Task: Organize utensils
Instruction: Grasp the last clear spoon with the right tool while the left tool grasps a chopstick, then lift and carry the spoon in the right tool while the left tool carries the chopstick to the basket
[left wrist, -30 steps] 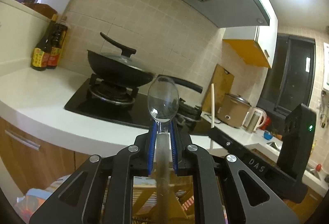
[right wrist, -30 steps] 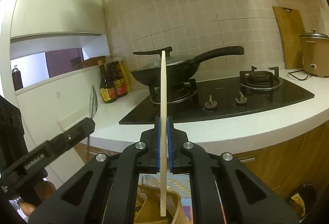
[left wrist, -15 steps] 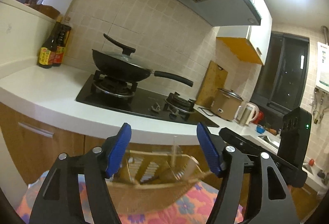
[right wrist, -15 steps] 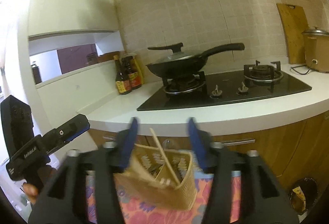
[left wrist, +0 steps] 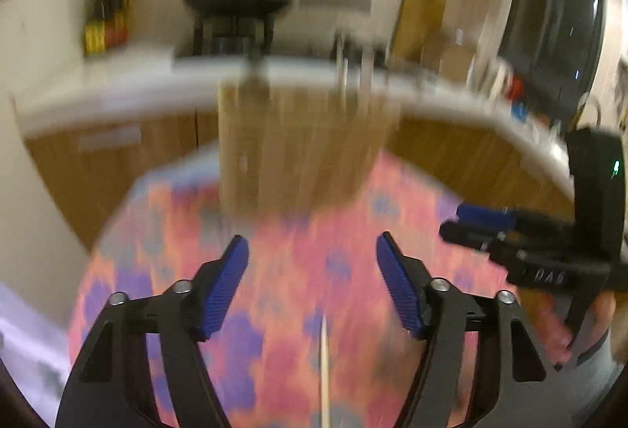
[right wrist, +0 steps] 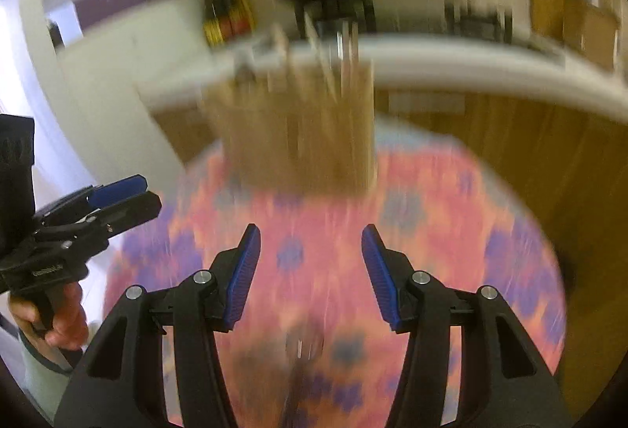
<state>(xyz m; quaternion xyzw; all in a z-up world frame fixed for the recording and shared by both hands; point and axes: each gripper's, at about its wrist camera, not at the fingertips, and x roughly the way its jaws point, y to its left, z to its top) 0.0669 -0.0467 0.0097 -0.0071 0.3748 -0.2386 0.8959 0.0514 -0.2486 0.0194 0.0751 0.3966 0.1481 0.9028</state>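
Note:
Both views are motion-blurred. A woven wooden utensil basket (left wrist: 298, 145) (right wrist: 298, 137) stands at the far side of a round table with a floral cloth (left wrist: 282, 271) (right wrist: 451, 231); several utensil tips stick out of its top. My left gripper (left wrist: 312, 255) points down at the cloth short of the basket, its jaws closing with nothing between them. A pale chopstick (left wrist: 325, 369) lies on the cloth below it. My right gripper (right wrist: 310, 247) is open and empty above a dark, blurred utensil (right wrist: 300, 353) on the cloth. Each gripper shows in the other's view, the right gripper (left wrist: 475, 218) and the left gripper (right wrist: 117, 192).
Behind the table runs a white kitchen counter (left wrist: 117, 86) with a black wok on the hob (left wrist: 235, 4), sauce bottles (left wrist: 106, 19) and wooden cabinet fronts below. A person's hand (right wrist: 59, 322) grips the left tool; another hand (left wrist: 588, 330) holds the right.
A second ago the left gripper held a spoon and the right a chopstick above the basket. Both let go, and both grippers have since swung down toward the cloth in front of the basket.

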